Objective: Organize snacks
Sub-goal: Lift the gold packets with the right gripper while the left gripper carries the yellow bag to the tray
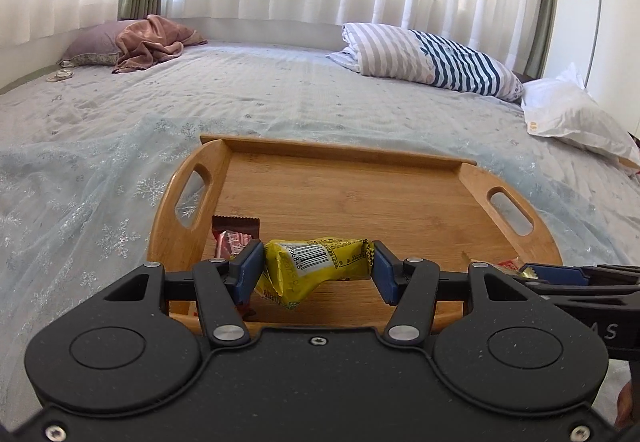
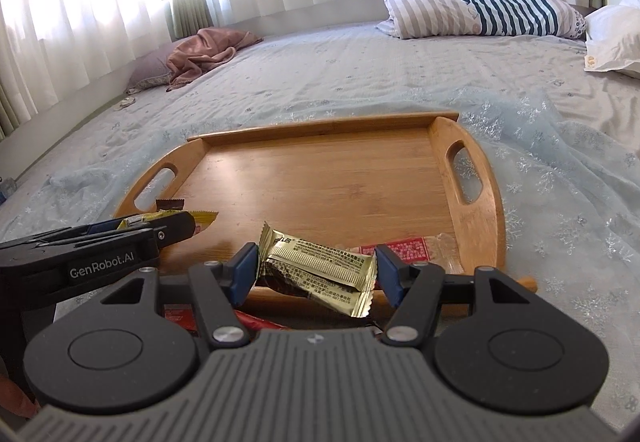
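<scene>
A wooden tray [image 1: 360, 197] with cut-out handles lies on the bed; it also shows in the right wrist view [image 2: 320, 169]. My left gripper [image 1: 318, 270] is shut on a yellow snack packet [image 1: 316, 266] over the tray's near left part. A brown-red snack [image 1: 234, 238] lies on the tray just left of it. My right gripper [image 2: 316, 274] is shut on a gold snack packet [image 2: 320, 274] over the tray's near edge. A red-and-clear snack wrapper [image 2: 416, 248] lies on the tray behind it. The left gripper with its yellow packet shows at the left in the right wrist view [image 2: 160, 226].
The bed [image 1: 280, 89] has a pale blue snowflake sheet. A striped pillow [image 1: 432, 57] and a white pillow [image 1: 568, 113] lie at the far right. A pink blanket [image 1: 156, 41] on a mauve pillow lies at the far left. Red wrappers [image 2: 256, 320] show under my right gripper.
</scene>
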`<action>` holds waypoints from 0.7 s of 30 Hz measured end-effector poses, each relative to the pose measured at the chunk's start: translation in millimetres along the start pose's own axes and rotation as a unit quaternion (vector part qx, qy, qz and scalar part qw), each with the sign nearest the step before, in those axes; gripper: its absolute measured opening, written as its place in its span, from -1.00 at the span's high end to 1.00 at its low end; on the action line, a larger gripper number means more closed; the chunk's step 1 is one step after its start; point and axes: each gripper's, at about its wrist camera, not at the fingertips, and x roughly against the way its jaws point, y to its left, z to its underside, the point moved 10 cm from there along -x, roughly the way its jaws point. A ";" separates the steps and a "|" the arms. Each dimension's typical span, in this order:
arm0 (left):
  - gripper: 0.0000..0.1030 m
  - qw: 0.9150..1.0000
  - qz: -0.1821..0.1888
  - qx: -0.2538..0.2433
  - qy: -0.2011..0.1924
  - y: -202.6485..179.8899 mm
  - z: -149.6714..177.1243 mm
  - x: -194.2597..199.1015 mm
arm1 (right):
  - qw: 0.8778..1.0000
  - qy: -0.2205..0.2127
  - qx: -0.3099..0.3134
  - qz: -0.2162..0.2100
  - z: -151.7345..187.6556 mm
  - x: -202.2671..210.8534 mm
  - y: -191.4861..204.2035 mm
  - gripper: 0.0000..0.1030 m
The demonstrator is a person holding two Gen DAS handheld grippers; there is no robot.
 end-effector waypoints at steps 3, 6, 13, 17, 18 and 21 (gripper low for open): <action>-0.06 1.000 0.011 0.005 -0.001 -4.2 -3.5 -3.9 | 1.000 0.004 0.003 -0.005 0.5 -6.9 1.7 -0.27; -0.06 1.000 0.013 0.003 -0.010 -7.6 -10.1 -6.5 | 1.000 0.003 0.009 -0.008 -2.4 -10.9 4.7 -0.27; -0.07 1.000 0.021 0.005 0.004 -9.6 -11.2 -24.6 | 0.999 0.009 0.031 -0.015 -5.8 -24.6 11.8 -0.28; -0.09 1.000 0.018 0.007 0.017 -6.9 -5.4 -33.0 | 0.998 0.016 0.046 -0.026 -3.7 -31.4 20.4 -0.28; -0.09 1.000 0.019 0.008 0.018 -6.5 -4.8 -34.1 | 0.998 0.017 0.049 -0.028 -3.3 -32.8 22.5 -0.28; -0.10 1.000 0.015 0.006 0.016 -5.3 -5.4 -34.7 | 0.997 0.021 0.059 -0.032 -2.5 -37.3 27.9 -0.29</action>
